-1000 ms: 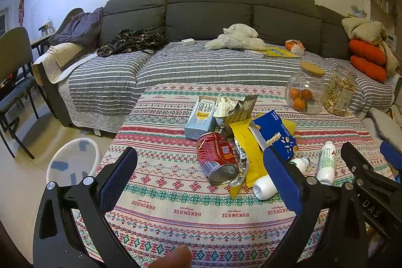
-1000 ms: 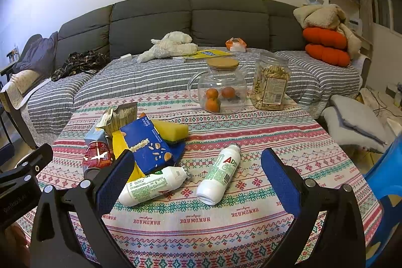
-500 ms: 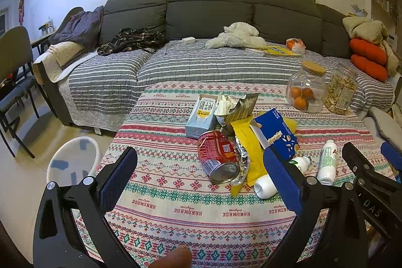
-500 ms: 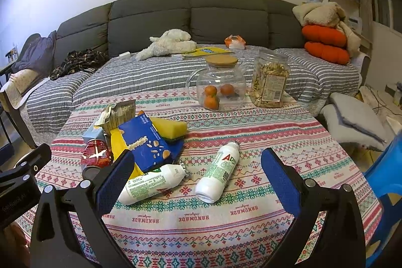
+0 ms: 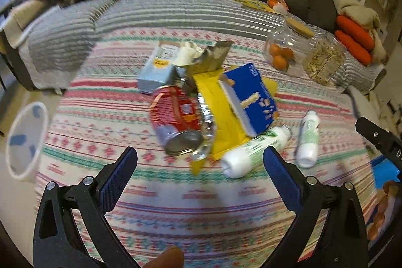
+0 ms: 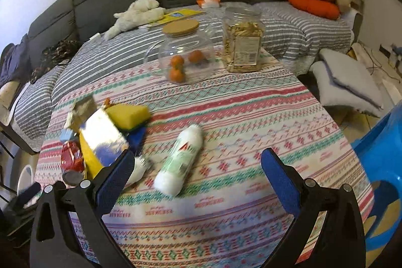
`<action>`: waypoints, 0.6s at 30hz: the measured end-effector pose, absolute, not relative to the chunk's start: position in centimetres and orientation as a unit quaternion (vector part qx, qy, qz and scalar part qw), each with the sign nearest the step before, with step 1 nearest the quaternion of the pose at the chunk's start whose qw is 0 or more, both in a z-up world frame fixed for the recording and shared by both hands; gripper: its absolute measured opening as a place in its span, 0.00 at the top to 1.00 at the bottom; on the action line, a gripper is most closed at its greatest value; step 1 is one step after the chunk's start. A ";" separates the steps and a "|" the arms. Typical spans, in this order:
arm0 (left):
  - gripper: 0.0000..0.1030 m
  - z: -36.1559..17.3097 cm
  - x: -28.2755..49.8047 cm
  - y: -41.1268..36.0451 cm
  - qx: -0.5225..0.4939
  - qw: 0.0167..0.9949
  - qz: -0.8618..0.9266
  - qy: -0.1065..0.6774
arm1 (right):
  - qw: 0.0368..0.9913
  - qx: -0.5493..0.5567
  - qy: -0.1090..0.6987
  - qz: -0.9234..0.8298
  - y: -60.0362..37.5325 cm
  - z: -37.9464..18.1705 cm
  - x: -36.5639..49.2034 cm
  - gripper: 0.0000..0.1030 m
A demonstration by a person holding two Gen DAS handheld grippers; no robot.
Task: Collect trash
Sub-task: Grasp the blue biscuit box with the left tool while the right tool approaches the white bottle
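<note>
Both grippers, left gripper (image 5: 198, 162) and right gripper (image 6: 196, 162), hover with jaws wide apart, nothing held. Trash pile (image 5: 211, 102) at desk (image 6: 251, 117) left-centre; two white bottles (image 6: 179, 160) beside it.

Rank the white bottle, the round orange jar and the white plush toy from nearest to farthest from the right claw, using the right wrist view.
1. White bottle: lying on the tablecloth just ahead of the right claw, slightly left.
2. Round orange jar: upright at the table's far edge.
3. White plush toy: on the sofa beyond the table, further left.
</note>
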State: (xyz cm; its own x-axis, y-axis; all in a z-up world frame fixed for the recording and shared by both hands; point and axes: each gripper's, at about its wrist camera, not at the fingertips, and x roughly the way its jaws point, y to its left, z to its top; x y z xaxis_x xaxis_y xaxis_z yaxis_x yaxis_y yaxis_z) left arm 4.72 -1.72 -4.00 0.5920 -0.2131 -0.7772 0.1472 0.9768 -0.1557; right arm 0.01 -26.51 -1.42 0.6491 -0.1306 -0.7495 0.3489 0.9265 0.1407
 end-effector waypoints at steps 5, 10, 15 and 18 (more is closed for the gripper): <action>0.07 -2.9 7.1 -5.4 -0.035 0.891 -0.097 0.442 | 0.881 0.196 0.408 -0.139 -30.3 -2.2 1.7 0.05; 0.07 -3.8 10.1 -10.3 -0.018 0.885 -0.043 0.464 | 0.850 0.274 0.429 -0.138 -33.1 -4.5 1.9 0.05; 0.07 -6.3 13.3 -13.0 0.003 0.869 0.039 0.494 | 0.846 0.266 0.436 -0.153 -33.7 -5.0 2.6 0.05; 0.22 -7.2 14.5 -13.2 -0.001 0.861 0.045 0.506 | 0.840 0.271 0.448 -0.141 -33.4 -5.6 3.3 0.05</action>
State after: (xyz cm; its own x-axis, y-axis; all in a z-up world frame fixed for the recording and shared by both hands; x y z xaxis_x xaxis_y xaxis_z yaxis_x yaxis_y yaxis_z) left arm 14.49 -13.20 -7.17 0.4836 0.0775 -0.8719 -0.0791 0.9959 0.0446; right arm 3.30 -33.42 -5.55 0.5587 0.0066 -0.8293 0.4795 0.8133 0.3296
